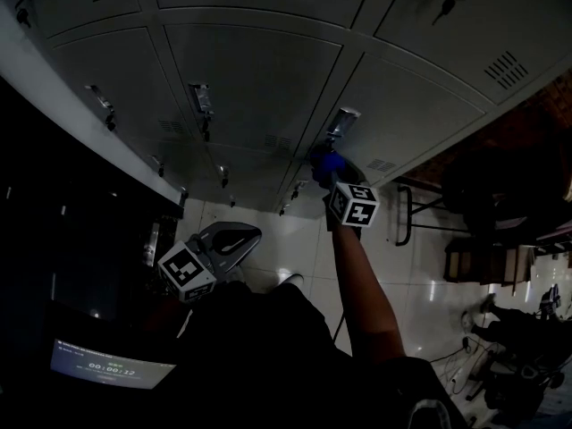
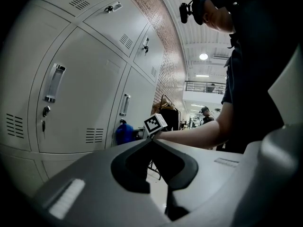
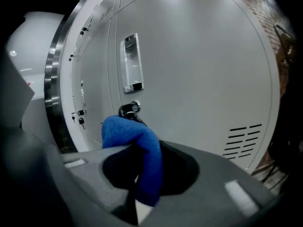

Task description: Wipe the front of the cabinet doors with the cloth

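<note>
As the arm [image 1: 362, 284] extends, right tongs [image 1: 322, 177] clamp cloth [image 3: 142, 145].

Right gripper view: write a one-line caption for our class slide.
Right gripper shut on a blue cloth, close to a grey cabinet door, below its handle.

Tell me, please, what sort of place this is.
Probably a locker area in a large hall or workshop: banks of grey metal lockers with vents and handles, a brick wall beside them, and a high ceiling.

Left gripper [image 2: 152, 142] jaws together, nothing between them. Beyond, blue cloth [image 2: 124, 133] lies against grey cabinet door [image 2: 90, 98], seemingly at tip of right gripper [image 2: 136, 133].
</note>
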The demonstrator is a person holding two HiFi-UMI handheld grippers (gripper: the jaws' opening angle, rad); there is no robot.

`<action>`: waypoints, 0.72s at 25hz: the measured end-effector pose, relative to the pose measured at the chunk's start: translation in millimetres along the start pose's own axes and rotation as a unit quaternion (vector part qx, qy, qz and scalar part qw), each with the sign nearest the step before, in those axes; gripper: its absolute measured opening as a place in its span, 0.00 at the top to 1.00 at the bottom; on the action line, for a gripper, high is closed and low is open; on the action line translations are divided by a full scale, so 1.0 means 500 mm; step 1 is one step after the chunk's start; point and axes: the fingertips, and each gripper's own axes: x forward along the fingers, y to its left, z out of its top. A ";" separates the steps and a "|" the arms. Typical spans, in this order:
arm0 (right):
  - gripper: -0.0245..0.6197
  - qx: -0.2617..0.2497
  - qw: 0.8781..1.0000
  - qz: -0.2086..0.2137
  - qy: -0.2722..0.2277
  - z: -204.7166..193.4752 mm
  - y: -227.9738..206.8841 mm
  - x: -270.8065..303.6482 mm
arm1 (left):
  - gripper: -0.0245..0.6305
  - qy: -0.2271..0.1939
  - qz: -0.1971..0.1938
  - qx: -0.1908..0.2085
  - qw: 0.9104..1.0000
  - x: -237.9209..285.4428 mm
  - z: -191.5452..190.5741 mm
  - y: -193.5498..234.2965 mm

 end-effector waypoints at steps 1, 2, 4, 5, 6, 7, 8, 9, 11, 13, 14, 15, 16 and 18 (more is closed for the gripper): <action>0.85 -0.003 1.000 -0.004 -0.001 0.002 -0.013 -0.002 | 0.96 0.002 0.000 -0.001 1.000 0.000 -0.002 0.000; 0.85 -0.005 1.000 -0.007 -0.001 0.004 -0.025 -0.004 | 0.96 0.002 0.000 -0.001 1.000 0.001 -0.003 0.000; 0.85 -0.005 1.000 -0.016 -0.001 0.003 -0.053 -0.013 | 0.96 0.000 -0.001 0.001 1.000 0.007 0.001 -0.001; 0.85 -0.002 1.000 -0.021 -0.001 0.002 -0.069 -0.018 | 0.96 -0.001 -0.002 0.003 1.000 0.010 0.003 -0.002; 0.85 0.002 1.000 -0.028 -0.001 0.000 -0.087 -0.026 | 0.96 0.000 -0.003 0.004 1.000 0.013 0.003 -0.003; 0.85 0.005 0.999 -0.036 0.000 -0.002 -0.106 -0.035 | 0.96 0.002 -0.004 0.004 1.000 0.017 0.003 -0.005; 0.85 0.008 0.999 -0.046 0.000 -0.004 -0.126 -0.045 | 0.96 0.003 -0.006 0.003 1.000 0.021 0.002 -0.008; 0.85 0.010 0.998 -0.056 -0.001 -0.005 -0.148 -0.055 | 0.96 0.004 -0.007 0.002 1.000 0.026 0.002 -0.011; 0.85 0.015 0.997 -0.076 -0.001 -0.007 -0.193 -0.076 | 0.96 0.005 -0.012 0.002 1.000 0.036 0.002 -0.018; 0.85 0.014 0.996 -0.093 0.000 -0.009 -0.235 -0.096 | 0.96 0.007 -0.017 0.004 1.000 0.047 0.000 -0.026; 0.85 0.012 0.995 -0.100 0.001 -0.010 -0.255 -0.105 | 0.96 0.007 -0.020 0.004 1.000 0.053 0.001 -0.030; 0.85 0.011 0.994 -0.107 0.001 -0.012 -0.275 -0.113 | 0.96 0.006 -0.022 0.005 1.000 0.060 0.005 -0.034; 0.85 0.012 0.993 -0.115 0.002 -0.015 -0.294 -0.121 | 0.96 0.005 -0.025 0.006 1.000 0.067 0.009 -0.039; 0.85 0.023 0.991 -0.132 0.002 -0.021 -0.335 -0.139 | 0.96 0.008 -0.028 0.009 1.000 0.078 0.013 -0.045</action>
